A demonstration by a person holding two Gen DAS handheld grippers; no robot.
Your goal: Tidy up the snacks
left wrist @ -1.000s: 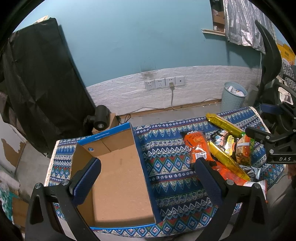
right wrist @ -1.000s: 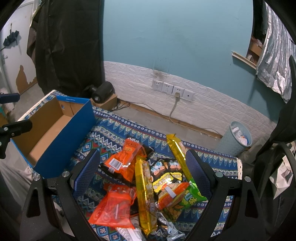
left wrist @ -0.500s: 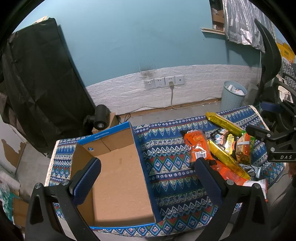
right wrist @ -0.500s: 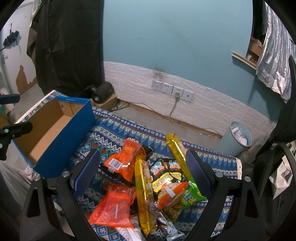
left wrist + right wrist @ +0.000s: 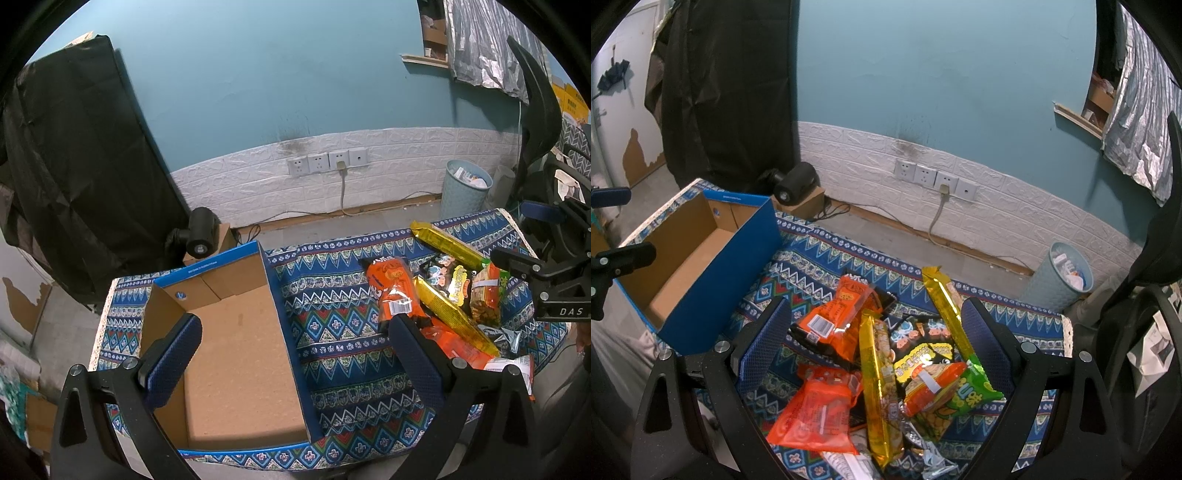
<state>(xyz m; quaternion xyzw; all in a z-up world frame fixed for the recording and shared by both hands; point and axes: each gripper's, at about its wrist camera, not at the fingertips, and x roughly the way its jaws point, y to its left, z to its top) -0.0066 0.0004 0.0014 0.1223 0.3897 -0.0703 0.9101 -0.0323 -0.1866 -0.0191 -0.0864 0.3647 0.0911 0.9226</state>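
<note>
A pile of snack packets lies on the patterned blue cloth (image 5: 332, 325): orange packets (image 5: 834, 321), long yellow packets (image 5: 879, 387), a black packet (image 5: 919, 343) and a red-and-green packet (image 5: 945, 391). An empty blue cardboard box (image 5: 236, 350) stands open to the left of them. My left gripper (image 5: 295, 332) is open and empty above the box's right wall. My right gripper (image 5: 875, 325) is open and empty, held above the snack pile. The orange packet also shows in the left wrist view (image 5: 395, 291), and the box in the right wrist view (image 5: 701, 258).
A blue wall with white brick trim and sockets (image 5: 325, 162) is behind the table. A light blue waste bin (image 5: 465, 188) stands on the floor at the right. A black device (image 5: 199, 236) sits behind the box. Black sheeting (image 5: 74, 166) hangs at the left.
</note>
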